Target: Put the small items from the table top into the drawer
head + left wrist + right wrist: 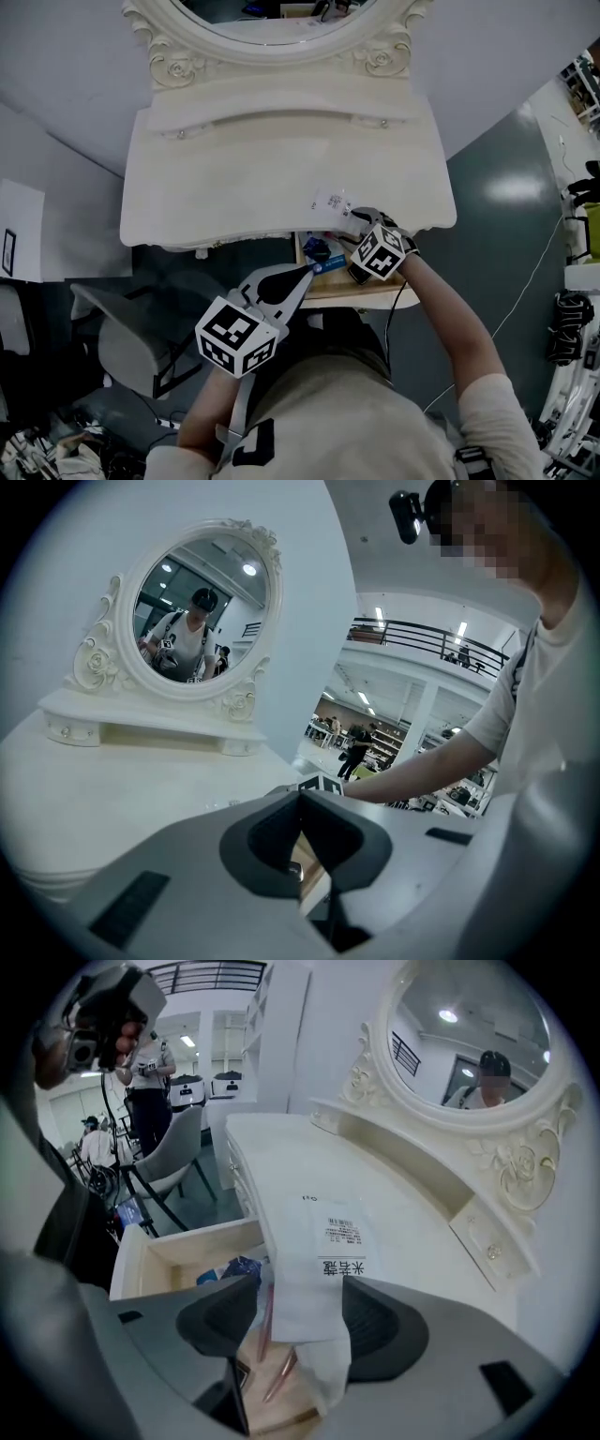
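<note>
Right tool (298,1321) perhaps gripping white packet (330,1241)

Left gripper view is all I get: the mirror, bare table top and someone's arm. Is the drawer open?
Observer: Yes. The drawer stands pulled out under the front edge of the table, with a blue item lying in it.
Operator: And what is the right gripper doing?
Observer: The right gripper is shut on a white packet. The packet hangs off the table edge, over the drawer.
</note>
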